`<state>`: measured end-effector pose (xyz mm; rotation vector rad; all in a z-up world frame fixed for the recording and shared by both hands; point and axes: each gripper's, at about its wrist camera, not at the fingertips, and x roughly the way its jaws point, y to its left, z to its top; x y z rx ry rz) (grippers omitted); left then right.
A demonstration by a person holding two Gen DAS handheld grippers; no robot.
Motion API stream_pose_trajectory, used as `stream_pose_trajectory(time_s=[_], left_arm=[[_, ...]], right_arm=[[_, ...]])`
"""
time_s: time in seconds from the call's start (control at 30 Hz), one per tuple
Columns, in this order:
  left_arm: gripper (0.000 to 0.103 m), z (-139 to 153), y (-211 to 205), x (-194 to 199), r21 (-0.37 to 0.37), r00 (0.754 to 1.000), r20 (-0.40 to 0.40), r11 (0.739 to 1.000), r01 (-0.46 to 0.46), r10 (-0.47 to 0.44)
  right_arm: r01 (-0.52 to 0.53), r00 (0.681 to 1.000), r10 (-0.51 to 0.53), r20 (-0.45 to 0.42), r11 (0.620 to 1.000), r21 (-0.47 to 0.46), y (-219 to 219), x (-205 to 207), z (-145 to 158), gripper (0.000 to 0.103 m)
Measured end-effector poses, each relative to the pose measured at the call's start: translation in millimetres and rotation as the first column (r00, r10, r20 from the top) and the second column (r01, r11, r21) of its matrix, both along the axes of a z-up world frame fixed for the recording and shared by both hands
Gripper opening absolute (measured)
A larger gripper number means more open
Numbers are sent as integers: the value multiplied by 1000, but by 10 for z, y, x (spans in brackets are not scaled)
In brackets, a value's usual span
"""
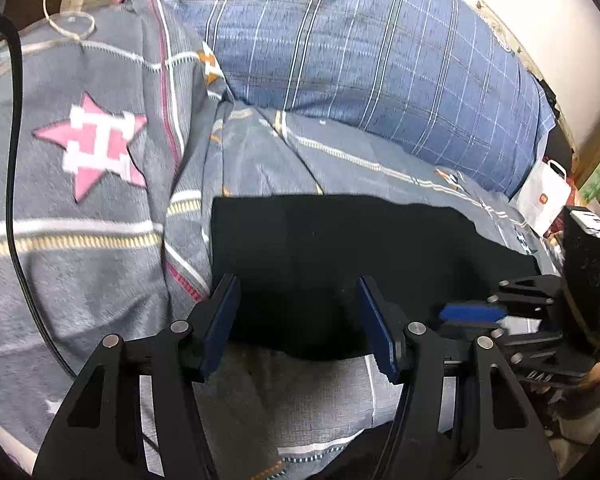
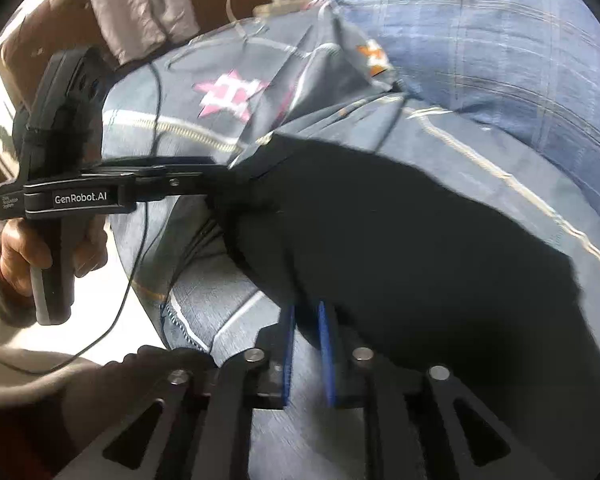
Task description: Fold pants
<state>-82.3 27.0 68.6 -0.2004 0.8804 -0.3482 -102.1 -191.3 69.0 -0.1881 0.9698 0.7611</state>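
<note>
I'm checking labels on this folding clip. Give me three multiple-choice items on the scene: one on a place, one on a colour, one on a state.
1. In the left wrist view, where does the pink star lie from the pants? A left; B right; C on them.
2. What colour are the pants? A white; B black; C red.
3. How do the jaws of the left gripper stand? A open; B shut on a cable; C shut on a pillow.

Answers:
1 A: the star is printed on the bedspread left of the pants.
2 B: the cloth is black all over.
3 A: a wide gap shows between its blue pads.
</note>
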Motion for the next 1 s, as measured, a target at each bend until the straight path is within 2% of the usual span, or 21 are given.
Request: stream_pose_trajectory(time_s=[0.13,0.27,0.33,0.5,0.6,0.67,0.77,1.0], left_arm=[[61,108,-103,-11,14,999,44,1000,12,-13],[61,83,-253,5,19,998,42,999,50,-51],[61,43,-358,12,34,996,41,997,74,-76],[61,-124,-560,59,70,993,13,991,117,-118],[61,-275,-606,109,98,992,-22,988,122,-120],[61,-321,-625,115,111,992,-22,986,126,-124],[61,-318,-649,102,131,992,-13,984,124,-124],[61,-237,-642,34,139,994,-9,985,106,-105]], right_arm=[[149,988,-151,37,987,51,-471,24,142,17],[318,946,-320,42,946,60,-866,194,162,17],[348,935,-351,45,936,61,-935,278,165,17],[374,925,-377,54,926,51,-908,512,74,17],[398,917,-398,24,918,7,-910,716,-134,17],[413,910,-414,4,909,49,-971,746,-199,17],[428,903,-429,-10,901,67,-1018,705,-148,17],[422,905,-424,43,905,56,-1013,408,73,22]])
